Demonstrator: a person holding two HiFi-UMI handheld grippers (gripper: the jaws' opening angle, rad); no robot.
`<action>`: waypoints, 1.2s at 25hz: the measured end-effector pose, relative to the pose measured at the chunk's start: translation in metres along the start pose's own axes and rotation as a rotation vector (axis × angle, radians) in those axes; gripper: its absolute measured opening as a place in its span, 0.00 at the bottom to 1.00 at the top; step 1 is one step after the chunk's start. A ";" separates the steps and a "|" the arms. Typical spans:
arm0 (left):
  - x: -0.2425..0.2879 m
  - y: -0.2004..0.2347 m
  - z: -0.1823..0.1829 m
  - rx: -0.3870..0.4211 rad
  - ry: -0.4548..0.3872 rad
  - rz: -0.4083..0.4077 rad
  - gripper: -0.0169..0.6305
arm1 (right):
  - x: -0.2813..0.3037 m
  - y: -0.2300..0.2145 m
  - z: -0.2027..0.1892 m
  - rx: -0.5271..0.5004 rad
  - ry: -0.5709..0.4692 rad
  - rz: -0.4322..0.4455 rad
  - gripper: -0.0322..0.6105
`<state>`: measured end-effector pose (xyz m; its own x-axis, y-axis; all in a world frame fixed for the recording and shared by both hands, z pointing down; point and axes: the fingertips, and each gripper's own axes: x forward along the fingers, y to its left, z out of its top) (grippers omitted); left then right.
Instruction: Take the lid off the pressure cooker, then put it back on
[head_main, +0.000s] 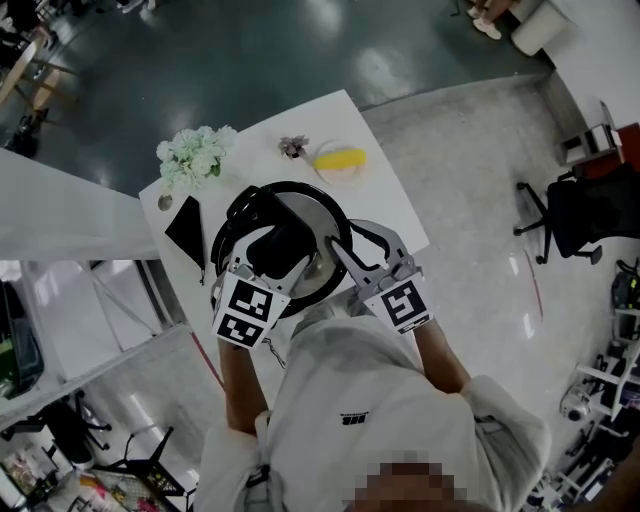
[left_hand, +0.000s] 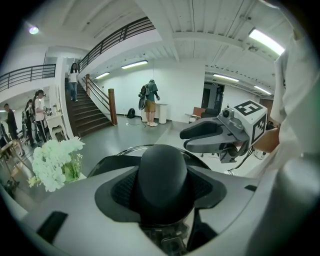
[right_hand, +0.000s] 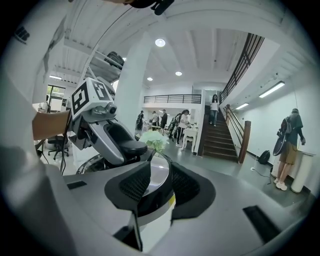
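Note:
The pressure cooker (head_main: 322, 215) stands on a white table (head_main: 385, 190), its shiny lid (head_main: 318, 268) over it. My left gripper (head_main: 272, 252) is shut on the lid's black handle (left_hand: 162, 175), whose rounded end fills the space between the pads. My right gripper (head_main: 340, 252) is shut on the lid's edge (right_hand: 157, 177) from the other side, the black rim between its pads. Each gripper shows in the other's view: the right gripper (left_hand: 210, 137) and the left gripper (right_hand: 117, 142). Whether the lid is clear of the pot I cannot tell.
White flowers (head_main: 192, 155) stand at the table's far left corner, with a flat black object (head_main: 188, 230) beside them. A yellow item (head_main: 340, 160) and a small ornament (head_main: 293, 147) lie at the far edge. An office chair (head_main: 570, 215) stands off to the right.

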<state>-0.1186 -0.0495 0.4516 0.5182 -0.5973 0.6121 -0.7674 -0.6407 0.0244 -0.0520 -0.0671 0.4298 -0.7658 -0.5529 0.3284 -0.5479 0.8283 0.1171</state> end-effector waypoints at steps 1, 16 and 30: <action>0.003 -0.001 0.002 0.001 0.002 0.000 0.47 | -0.002 -0.003 -0.001 -0.016 -0.014 0.001 0.25; 0.055 -0.033 0.041 0.034 0.016 -0.016 0.47 | -0.045 -0.060 -0.024 0.030 -0.004 -0.046 0.25; 0.120 -0.068 0.076 0.042 0.013 -0.046 0.47 | -0.084 -0.120 -0.056 0.074 0.031 -0.095 0.25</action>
<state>0.0240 -0.1142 0.4632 0.5475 -0.5606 0.6213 -0.7260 -0.6875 0.0195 0.0975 -0.1151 0.4404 -0.6991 -0.6247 0.3479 -0.6418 0.7627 0.0800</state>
